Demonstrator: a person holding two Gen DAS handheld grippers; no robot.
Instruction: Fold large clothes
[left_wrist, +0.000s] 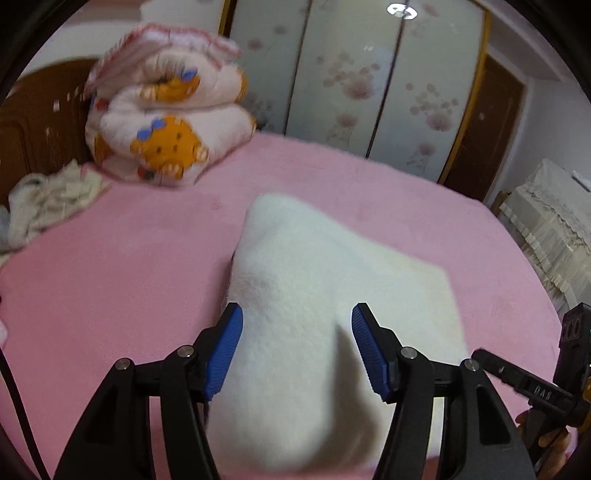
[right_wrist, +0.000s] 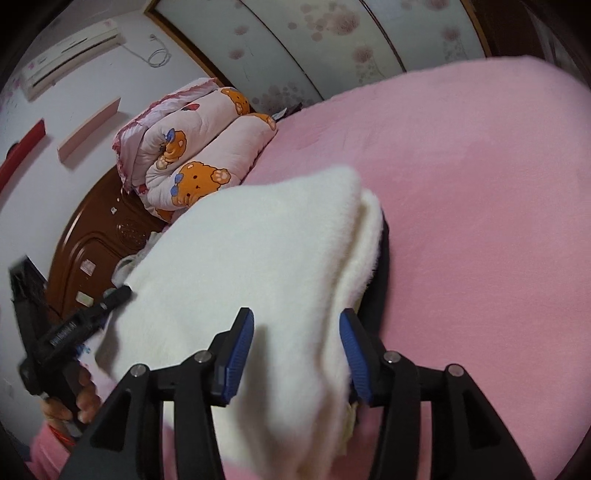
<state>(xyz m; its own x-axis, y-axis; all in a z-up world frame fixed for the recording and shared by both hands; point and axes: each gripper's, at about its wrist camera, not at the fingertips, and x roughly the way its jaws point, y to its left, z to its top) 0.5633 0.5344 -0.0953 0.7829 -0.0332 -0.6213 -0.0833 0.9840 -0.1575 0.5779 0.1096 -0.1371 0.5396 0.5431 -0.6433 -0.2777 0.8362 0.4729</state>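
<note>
— Plainly, both tools are spread wide: the left tool (left_wrist: 297, 345) and right tool (right_wrist: 297, 349) straddle the white fleece garment (left_wrist: 314, 295), nothing clamped.

— If closed shallowly, the folded layers could be dragged apart on the pink bed (left_wrist: 110, 277). A rolled quilt (left_wrist: 166, 122) is seen by the headboard.

Our two wrist views look forward, close above the fluffy white folded garment (left_wrist: 325, 295) (right_wrist: 258, 266); both share the pink bed (left_wrist: 110, 258) (right_wrist: 480, 184).
</note>
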